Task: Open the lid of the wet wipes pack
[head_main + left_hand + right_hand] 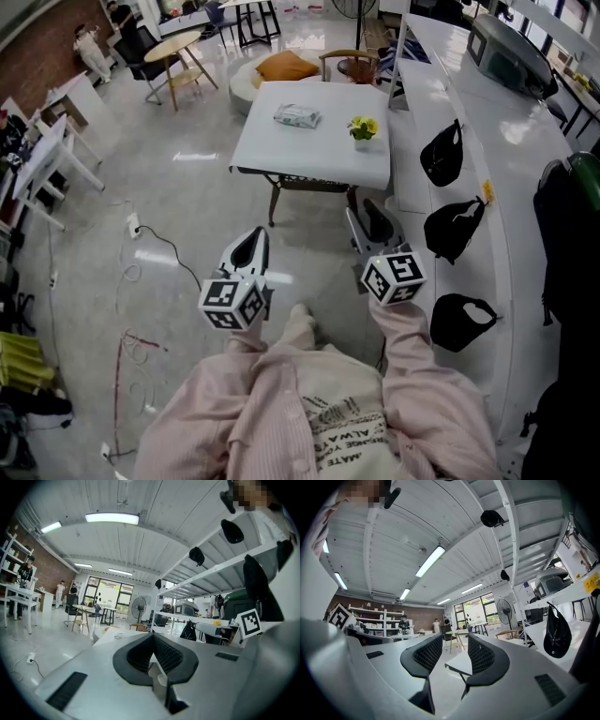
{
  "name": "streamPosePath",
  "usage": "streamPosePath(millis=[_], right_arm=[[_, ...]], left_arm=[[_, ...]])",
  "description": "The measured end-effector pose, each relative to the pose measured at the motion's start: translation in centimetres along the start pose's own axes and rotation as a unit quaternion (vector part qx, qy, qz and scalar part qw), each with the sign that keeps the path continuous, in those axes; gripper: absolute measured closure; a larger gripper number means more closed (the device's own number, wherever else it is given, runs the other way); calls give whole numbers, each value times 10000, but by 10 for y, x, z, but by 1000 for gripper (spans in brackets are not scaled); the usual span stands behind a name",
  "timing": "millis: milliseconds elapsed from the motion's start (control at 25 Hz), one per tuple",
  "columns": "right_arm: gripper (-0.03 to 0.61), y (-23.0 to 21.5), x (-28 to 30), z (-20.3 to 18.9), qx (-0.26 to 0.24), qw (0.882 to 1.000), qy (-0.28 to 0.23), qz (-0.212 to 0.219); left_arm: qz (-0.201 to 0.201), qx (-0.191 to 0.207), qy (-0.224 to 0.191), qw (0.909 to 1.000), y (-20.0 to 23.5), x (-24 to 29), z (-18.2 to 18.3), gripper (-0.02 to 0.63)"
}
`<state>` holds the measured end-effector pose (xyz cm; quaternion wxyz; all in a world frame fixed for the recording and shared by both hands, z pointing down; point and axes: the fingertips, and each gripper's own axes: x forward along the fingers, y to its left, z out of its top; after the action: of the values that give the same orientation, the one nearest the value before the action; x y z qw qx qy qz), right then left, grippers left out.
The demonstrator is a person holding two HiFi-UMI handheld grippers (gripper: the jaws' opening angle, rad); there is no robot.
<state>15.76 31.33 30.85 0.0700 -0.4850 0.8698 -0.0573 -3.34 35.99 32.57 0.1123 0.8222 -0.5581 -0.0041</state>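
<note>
Glossy grey floor fills the head view, with a white square table (281,150) standing ahead of me. On its top lies the pale, flat wet wipes pack (297,115), lid shut as far as I can tell. To its right, a little apart from it, is a small pot of yellow flowers (363,128). Along the right side runs a long white shelf (506,178) with three black caps (441,155) hanging from its edge. My left tool (248,248) and right tool (375,225) hover over the floor, well short of the table and well apart from the pack. Each carries a cube with black square markers, and my pale pink sleeves (281,375) show below them.

Left gripper view: the left tool (153,637) points level across the room. Its two dark ribbed pads (168,656) meet at the tips, together with nothing held. Beyond them are a black standing fan (138,606), distant round tables and chairs, and tall windows. The right tool's marker cube (249,623) shows at the right.

Right gripper view: the right tool (455,651) has its two dark ribbed pads (426,656) standing apart, with nothing gripped. A corner of the white table (461,663) shows through the gap, far off. One black cap (557,637) hangs at the right, and the fan (504,609) stands behind.
</note>
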Motion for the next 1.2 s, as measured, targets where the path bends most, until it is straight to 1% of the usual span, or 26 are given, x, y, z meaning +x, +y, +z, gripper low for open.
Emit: streamPosePath(millis=[200,400,480,760,1000,1200], right_arm=[[434,-19,23,-11,60,9999,87,-85],[423,-49,62,-25,162,9995,197,-207],[414,-60,82,-31,170,9992,246,-256],[414,-86,167,-43,233,9984,414,-320],[414,-101,236,-52,306,9977,502,-342],[414,-112,280,-61,335,9971,577,-367]], left_arm=[[-51,-42,126,9999,11,29,-7,614],[-60,-153,224,9996,37,75,-13,614],[-63,-222,250,9994,50,96,-14,614],[-95,-387,342,9986,101,170,-5,614],[-69,-473,424,9980,149,222,3,614],[-104,-496,487,9975,182,259,7,614]])
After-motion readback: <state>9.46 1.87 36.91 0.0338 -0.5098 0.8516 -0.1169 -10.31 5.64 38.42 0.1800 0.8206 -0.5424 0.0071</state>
